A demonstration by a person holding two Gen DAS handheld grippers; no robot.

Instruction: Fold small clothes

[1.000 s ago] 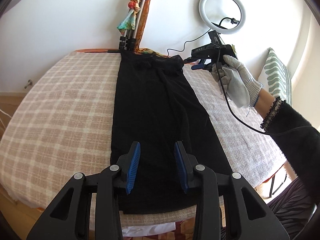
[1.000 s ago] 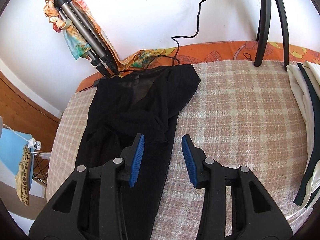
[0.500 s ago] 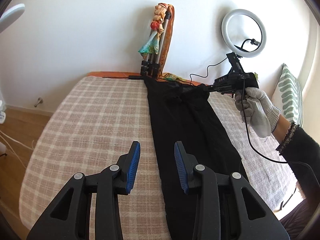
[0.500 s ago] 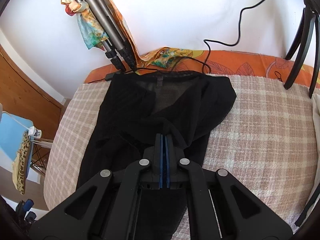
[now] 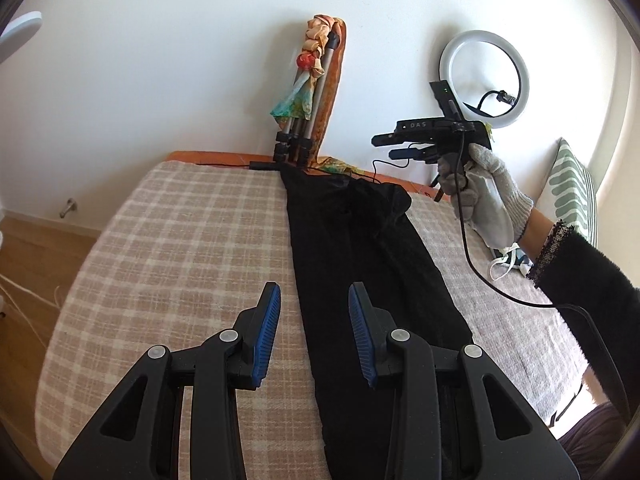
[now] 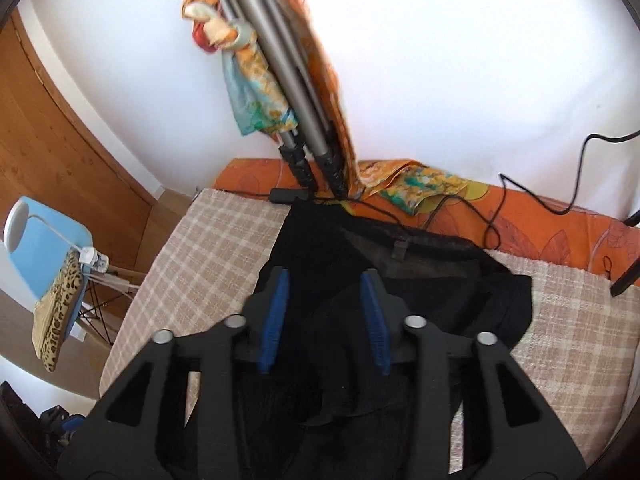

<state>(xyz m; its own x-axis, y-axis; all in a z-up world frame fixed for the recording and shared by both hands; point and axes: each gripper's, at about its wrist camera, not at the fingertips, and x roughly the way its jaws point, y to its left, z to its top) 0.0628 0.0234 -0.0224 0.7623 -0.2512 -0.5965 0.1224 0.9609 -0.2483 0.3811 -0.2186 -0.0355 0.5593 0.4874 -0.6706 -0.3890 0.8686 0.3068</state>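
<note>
On the checked bedcover (image 5: 192, 240), black tights (image 5: 372, 264) lie flat.

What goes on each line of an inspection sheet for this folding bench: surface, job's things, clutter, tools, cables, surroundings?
Surface: checked blanket over an orange cover.
Job's things: black garment laid out lengthwise, far end rumpled.
Clutter: tripod wrapped in a scarf, leaning on the wall.
Tools: left tool open, empty; right tool open, just opened, above the garment.
Cables: black cable along the far edge.
Surroundings: ring light, striped cushion, blue chair.
</note>
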